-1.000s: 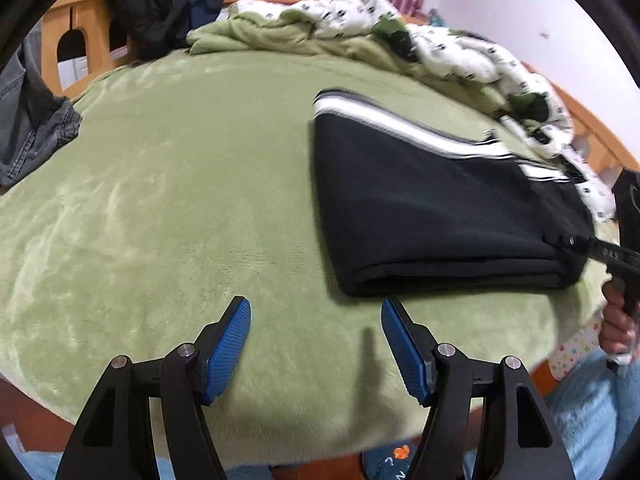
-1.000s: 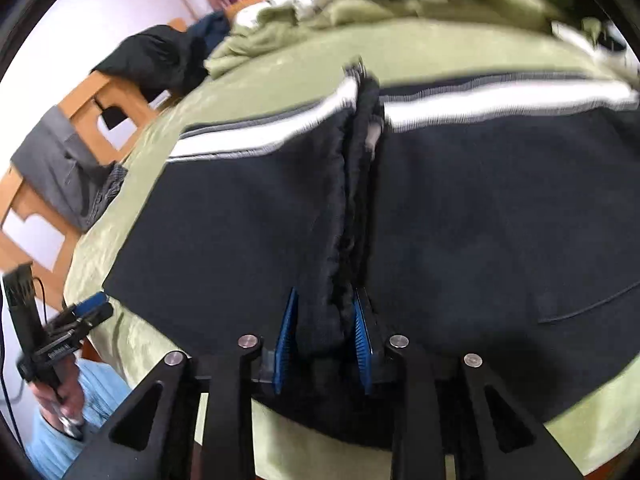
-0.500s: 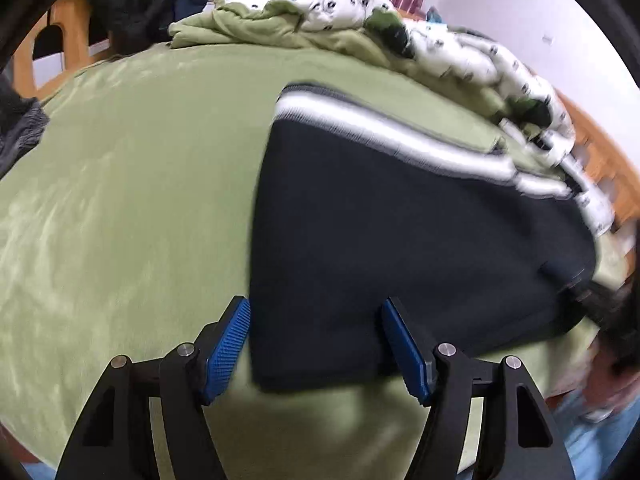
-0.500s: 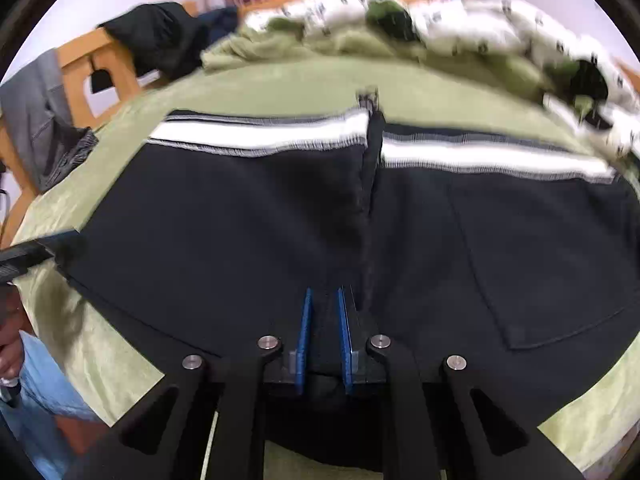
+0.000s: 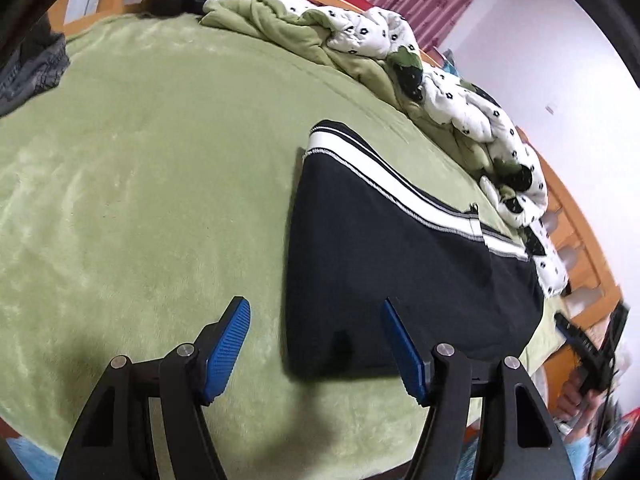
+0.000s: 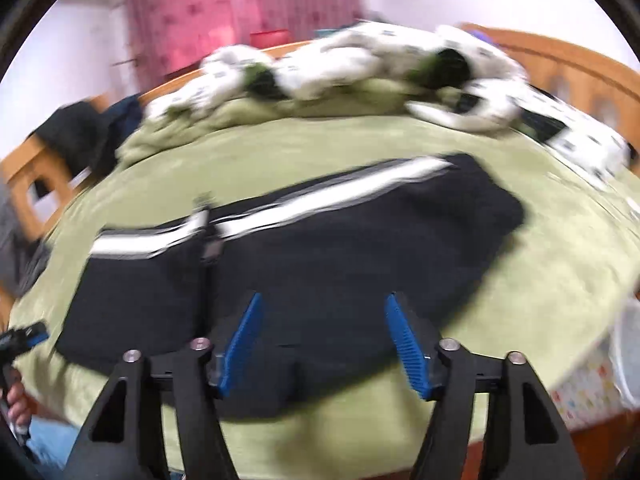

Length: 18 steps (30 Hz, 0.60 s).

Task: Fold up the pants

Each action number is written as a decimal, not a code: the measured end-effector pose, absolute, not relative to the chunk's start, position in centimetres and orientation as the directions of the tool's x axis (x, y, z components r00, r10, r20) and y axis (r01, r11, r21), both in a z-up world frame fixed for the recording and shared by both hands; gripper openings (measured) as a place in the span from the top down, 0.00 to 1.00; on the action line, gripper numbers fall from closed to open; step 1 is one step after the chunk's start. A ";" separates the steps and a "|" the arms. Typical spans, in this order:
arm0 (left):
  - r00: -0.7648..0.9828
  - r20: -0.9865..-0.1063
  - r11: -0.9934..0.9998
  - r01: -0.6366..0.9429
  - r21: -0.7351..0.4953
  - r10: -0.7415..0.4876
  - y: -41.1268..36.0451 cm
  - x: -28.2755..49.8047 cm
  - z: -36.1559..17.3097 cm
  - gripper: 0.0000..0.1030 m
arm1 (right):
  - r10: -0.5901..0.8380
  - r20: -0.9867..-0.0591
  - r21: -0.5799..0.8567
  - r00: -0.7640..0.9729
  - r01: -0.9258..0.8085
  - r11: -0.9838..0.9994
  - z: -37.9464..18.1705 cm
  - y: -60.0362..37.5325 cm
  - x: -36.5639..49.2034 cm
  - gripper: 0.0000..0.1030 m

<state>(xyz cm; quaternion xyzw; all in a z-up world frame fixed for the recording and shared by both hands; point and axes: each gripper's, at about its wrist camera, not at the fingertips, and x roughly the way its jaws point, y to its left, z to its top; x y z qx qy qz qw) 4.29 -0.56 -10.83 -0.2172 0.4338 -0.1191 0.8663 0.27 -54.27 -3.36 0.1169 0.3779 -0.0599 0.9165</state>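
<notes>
Black pants (image 5: 400, 272) with a white side stripe lie folded flat on the green blanket (image 5: 160, 200). My left gripper (image 5: 314, 308) hangs open just above the pants' near left corner, and its pads are clear of the cloth. In the blurred right wrist view the pants (image 6: 340, 248) spread across the bed. My right gripper (image 6: 323, 300) hovers over their near edge with its jaws opening and no cloth pinched between them. A hand holds that right gripper (image 5: 588, 352) beyond the pants' right end.
A rumpled white and green quilt (image 5: 440, 92) lies piled along the far side of the bed. The wooden bed frame (image 5: 580, 240) runs behind it. Dark clothes (image 5: 36, 64) hang at the far left. A pink curtain (image 6: 240, 8) covers the back wall.
My right gripper let go of the pinched fold of black cloth, opened wide and drew back. My left gripper swung over the pants and now sits at their left corner.
</notes>
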 end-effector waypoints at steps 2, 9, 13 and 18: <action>0.579 -0.701 0.866 0.020 -0.500 -0.417 -0.8 5.4 -11.1 0.36 | -0.021 -0.734 0.204 0.679 0.249 0.947 -4.6 -56.7 0.6 0.34; 0.561 -0.701 0.873 0.085 -0.480 -0.440 -1.8 8.6 -11.6 0.35 | 0.081 -0.762 0.373 0.642 0.333 0.866 -11.5 -61.9 3.9 0.35; 0.504 -0.727 0.865 0.086 -0.495 -0.466 -1.7 11.7 -12.5 0.35 | 0.093 -0.710 0.432 0.698 0.327 0.840 -12.7 -62.6 4.9 0.35; 0.436 -0.748 0.860 0.153 -0.487 -0.501 -2.7 15.6 -14.2 0.35 | 0.065 -0.708 0.415 0.704 0.339 0.844 -12.8 -63.7 8.7 0.37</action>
